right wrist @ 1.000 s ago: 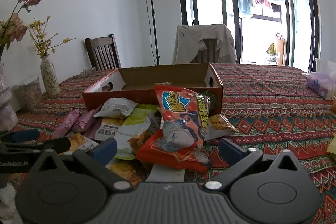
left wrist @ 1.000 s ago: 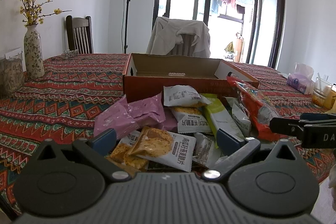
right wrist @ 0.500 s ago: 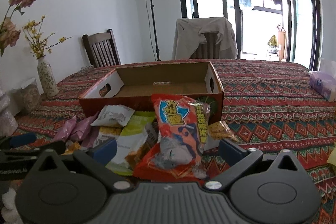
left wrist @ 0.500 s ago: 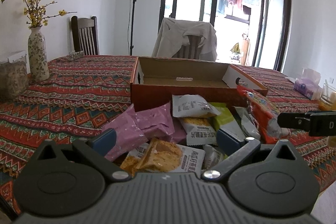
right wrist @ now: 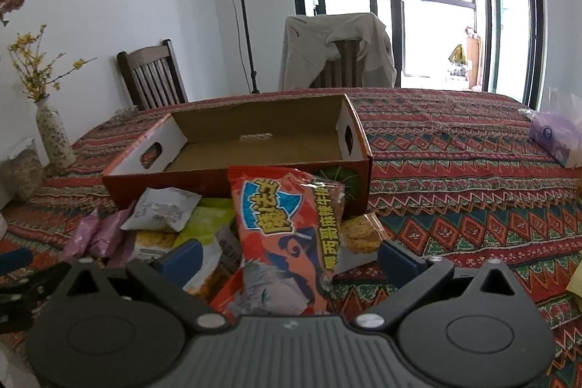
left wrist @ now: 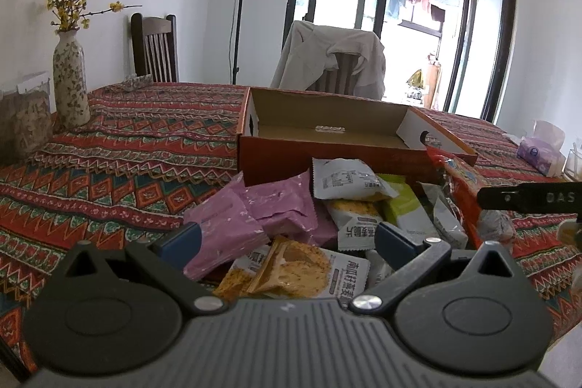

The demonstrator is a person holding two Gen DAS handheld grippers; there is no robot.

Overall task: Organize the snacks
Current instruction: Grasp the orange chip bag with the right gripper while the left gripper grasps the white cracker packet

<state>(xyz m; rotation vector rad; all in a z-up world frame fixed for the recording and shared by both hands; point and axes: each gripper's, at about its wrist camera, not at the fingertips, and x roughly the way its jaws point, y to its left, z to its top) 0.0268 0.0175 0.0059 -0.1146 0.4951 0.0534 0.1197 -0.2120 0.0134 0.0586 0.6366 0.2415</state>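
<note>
My left gripper [left wrist: 287, 237] wide open over pink packs [left wrist: 251, 224]; right gripper [right wrist: 289, 251] wide open, red bag [right wrist: 287, 228] between fingers, ungripped. Box [right wrist: 254, 148] empty behind pile.

Left wrist view looks low across the patterned red tablecloth [left wrist: 138, 148], close over a heap of snack packets [left wrist: 327, 217]; right wrist view faces likewise from further right; both share the open orange cardboard box [left wrist: 327, 155] [right wrist: 232, 177] and draped chair [right wrist: 338, 53].

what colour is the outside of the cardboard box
Orange-red outside, plain brown inside; the box shows best in the right wrist view.
</note>
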